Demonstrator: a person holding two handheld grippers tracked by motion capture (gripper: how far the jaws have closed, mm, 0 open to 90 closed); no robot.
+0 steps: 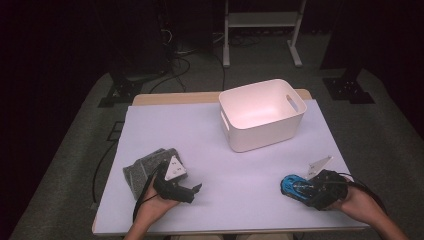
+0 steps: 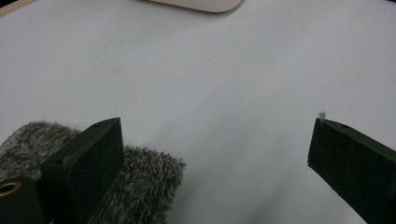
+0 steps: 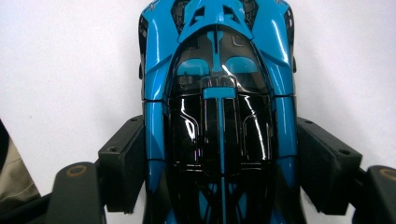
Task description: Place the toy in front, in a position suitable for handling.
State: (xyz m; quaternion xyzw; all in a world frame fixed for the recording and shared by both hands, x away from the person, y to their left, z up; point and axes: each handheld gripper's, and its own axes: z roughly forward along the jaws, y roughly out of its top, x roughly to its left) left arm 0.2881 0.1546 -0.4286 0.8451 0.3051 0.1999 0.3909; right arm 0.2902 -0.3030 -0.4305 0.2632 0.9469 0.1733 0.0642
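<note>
A blue and black toy car lies on the pale mat at the near right. My right gripper reaches it from the right, with one jaw on each flank. In the right gripper view the car runs up the middle. Both black pads touch its sides, so the right gripper is shut on it. At the near left, my left gripper rests low on the mat and points right. Its jaws stand wide apart with nothing between them. A grey fuzzy cloth lies beside and under its left jaw.
A white plastic bin with handle slots stands at the back centre-right of the mat, and its rim shows in the left gripper view. The grey cloth sits near the mat's left edge. Cables and a stand's legs lie on the floor beyond.
</note>
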